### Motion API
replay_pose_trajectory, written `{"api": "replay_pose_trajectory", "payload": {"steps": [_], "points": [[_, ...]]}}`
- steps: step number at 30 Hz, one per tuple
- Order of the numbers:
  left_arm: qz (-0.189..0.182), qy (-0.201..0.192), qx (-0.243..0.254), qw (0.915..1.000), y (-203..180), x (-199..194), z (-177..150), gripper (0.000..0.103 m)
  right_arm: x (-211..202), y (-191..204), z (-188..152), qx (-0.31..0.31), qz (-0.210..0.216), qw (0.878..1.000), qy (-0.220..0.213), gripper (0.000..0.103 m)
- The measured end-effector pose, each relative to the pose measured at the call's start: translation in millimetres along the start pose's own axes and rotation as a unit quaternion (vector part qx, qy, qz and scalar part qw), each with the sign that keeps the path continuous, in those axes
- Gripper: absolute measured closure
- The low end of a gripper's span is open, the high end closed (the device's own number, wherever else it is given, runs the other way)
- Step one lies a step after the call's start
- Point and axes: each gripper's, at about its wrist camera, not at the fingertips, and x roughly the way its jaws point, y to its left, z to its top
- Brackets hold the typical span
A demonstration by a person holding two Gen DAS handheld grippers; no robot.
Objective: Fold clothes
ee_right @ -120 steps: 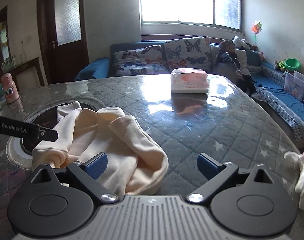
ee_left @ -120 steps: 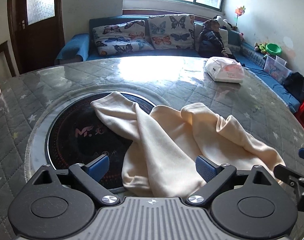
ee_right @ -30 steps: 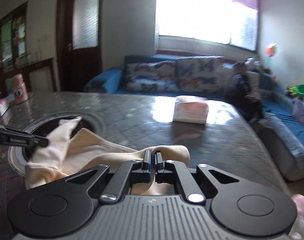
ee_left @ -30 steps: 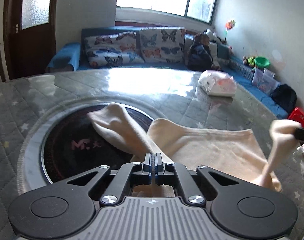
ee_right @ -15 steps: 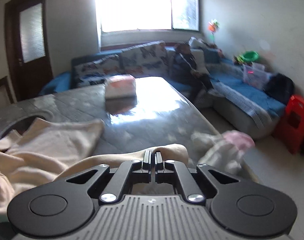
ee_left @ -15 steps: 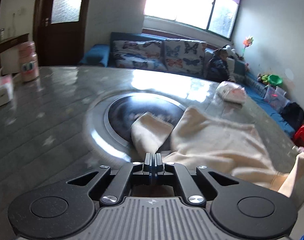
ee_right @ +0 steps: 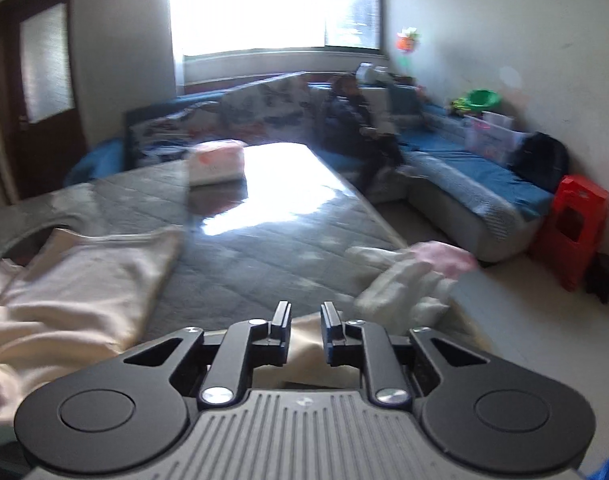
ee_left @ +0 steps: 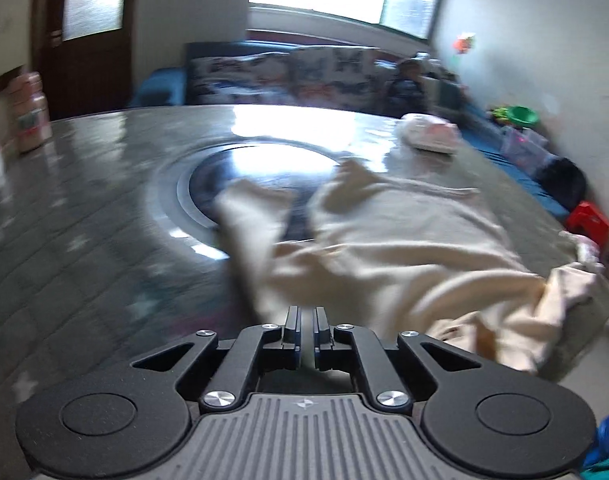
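Cream garment (ee_left: 392, 240) lies spread, unfolded, on the worktop (ee_left: 84, 216); left tongs (ee_left: 304, 322) nearly closed, right tongs (ee_right: 305, 318) opening, releasing cloth.

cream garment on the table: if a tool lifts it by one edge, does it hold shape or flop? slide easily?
Likely floppy: the cream garment lies in soft wrinkles and bunches at its right end, so a lifted edge should drape and sag. Probably light for its spread, as it looks thin. It may slide readily, since the table looks glossy with strong window glare.
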Motion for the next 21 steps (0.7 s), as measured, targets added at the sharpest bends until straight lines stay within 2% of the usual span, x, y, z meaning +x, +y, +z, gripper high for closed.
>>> {"api": "replay_pose_trajectory", "payload": {"steps": [5,10,13,16,19,21], "points": [[-0.043,0.006,0.027,0.9987,-27,22,2,0.094,16,43,1,-0.04,0.08,0.996,0.014,0.08],[-0.07,0.041,0.048,0.9956,-42,41,-8,0.093,32,87,-5,-0.086,0.143,0.985,0.04,0.078],[-0.081,0.066,0.065,0.9924,-49,47,-18,0.093,35,102,-12,-0.118,0.16,0.978,0.062,0.076],[-0.091,0.073,0.082,0.9898,-49,43,-20,0.092,37,114,-19,-0.15,0.174,0.969,0.086,0.076],[-0.094,0.068,0.076,0.9903,-43,40,-6,0.089,35,116,-20,-0.165,0.182,0.965,0.093,0.075],[-0.082,0.054,0.078,0.9921,-39,41,7,0.082,34,116,-15,-0.166,0.183,0.965,0.089,0.074]]}}
